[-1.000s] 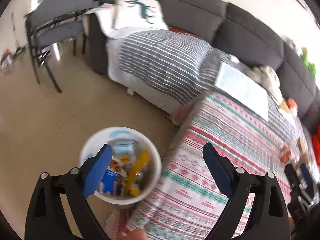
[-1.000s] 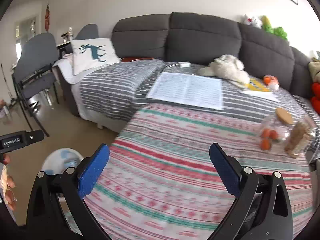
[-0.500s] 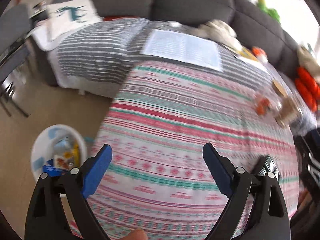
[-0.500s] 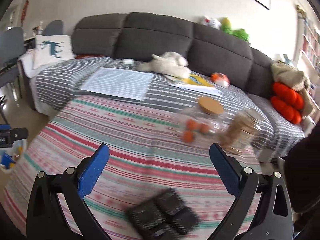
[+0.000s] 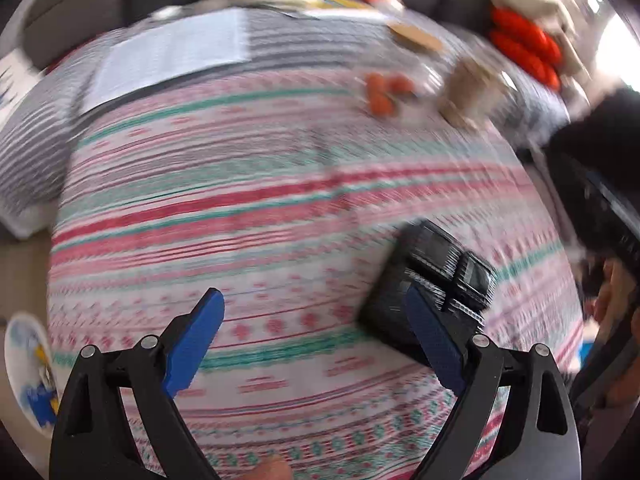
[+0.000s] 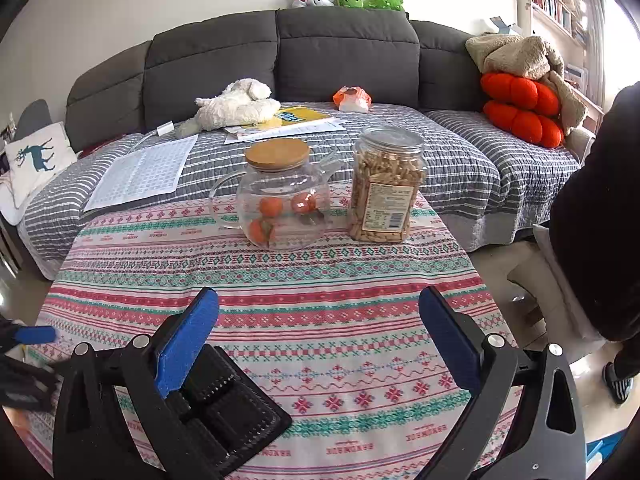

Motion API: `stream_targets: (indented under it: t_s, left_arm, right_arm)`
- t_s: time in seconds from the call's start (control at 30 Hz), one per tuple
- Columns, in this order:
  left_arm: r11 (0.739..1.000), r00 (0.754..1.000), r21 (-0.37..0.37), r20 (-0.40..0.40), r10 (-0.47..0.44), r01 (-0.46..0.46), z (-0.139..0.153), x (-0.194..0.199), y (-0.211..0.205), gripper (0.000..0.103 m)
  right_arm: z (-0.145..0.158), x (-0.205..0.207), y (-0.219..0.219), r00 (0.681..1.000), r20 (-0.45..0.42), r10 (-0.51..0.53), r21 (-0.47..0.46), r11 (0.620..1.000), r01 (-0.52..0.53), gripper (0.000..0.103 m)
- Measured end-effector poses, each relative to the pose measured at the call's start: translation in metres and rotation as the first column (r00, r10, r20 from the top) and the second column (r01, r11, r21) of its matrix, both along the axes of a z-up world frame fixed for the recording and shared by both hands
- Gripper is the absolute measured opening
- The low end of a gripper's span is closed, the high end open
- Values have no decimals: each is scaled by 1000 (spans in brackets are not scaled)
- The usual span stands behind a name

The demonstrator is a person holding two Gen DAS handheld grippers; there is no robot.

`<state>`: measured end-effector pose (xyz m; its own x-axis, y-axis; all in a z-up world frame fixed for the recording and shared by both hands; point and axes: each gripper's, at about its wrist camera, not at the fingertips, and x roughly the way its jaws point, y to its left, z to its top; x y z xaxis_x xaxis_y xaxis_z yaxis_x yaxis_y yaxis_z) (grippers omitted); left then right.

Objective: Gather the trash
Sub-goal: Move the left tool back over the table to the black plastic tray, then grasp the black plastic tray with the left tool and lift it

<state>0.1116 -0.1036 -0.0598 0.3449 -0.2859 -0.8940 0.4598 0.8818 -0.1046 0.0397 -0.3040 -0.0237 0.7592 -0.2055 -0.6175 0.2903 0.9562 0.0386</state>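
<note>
On the patterned surface [image 6: 328, 280] before the grey sofa [image 6: 344, 52], a glass teapot [image 6: 280, 200] holding oranges and a snack jar [image 6: 386, 184] stand far back, likely kept goods rather than rubbish. Nearer lies the black plastic tray [image 6: 236, 408], empty and so probably the trash to collect; a white bin [image 5: 28, 368] waits low beside the surface. The right gripper [image 6: 326, 334] hangs over the tray's corner, jaws wide, holding nothing. The left gripper [image 5: 316, 340], jaws equally wide and empty, points beside the tray.
</note>
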Motion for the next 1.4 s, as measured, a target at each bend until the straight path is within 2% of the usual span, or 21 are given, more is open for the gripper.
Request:
stream_targets:
  t_s: [0.17, 0.37, 0.6, 0.8, 1.03, 1.17, 1.2, 1.23, 1.4]
  left_arm:
    - [989, 993, 94, -48, -106, 111, -16, 3, -48, 89]
    - [982, 987, 135, -105, -121, 135, -38, 13, -69, 89]
    - [987, 978, 85, -171, -120, 136, -49, 20, -75, 89]
    - [983, 972, 88, -182, -145, 163, -52, 16, -82, 89]
    - [984, 968, 40, -192, -164, 175, -56, 13, -85, 75]
    - [986, 972, 13, -172, -162, 167, -58, 8, -81, 75]
    - [987, 973, 0, -167, -161, 164, -58, 7, -80, 71]
    - [986, 971, -18, -170, -166, 165, -57, 6, -79, 60]
    - [989, 978, -47, -152, -145, 139, -53, -2, -75, 55]
  right_arm:
    - [-9, 0, -13, 999, -50, 5, -9, 1000, -6, 96]
    - [-11, -4, -22, 998, -67, 11, -7, 1000, -11, 96]
    - [-10, -6, -31, 998, -63, -6, 2, 1000, 7, 96]
    - [-14, -6, -41, 997, -78, -24, 29, 999, 27, 96]
    - [-16, -5, -46, 996, -87, -24, 48, 998, 28, 96]
    - [-19, -3, -42, 995, -96, -16, 45, 999, 21, 96]
    - [-20, -3, -41, 995, -100, -15, 42, 999, 19, 96]
    - [-20, -2, -40, 995, -103, -15, 40, 999, 19, 96]
    - [-25, 1, -35, 992, -123, -13, 34, 999, 18, 96]
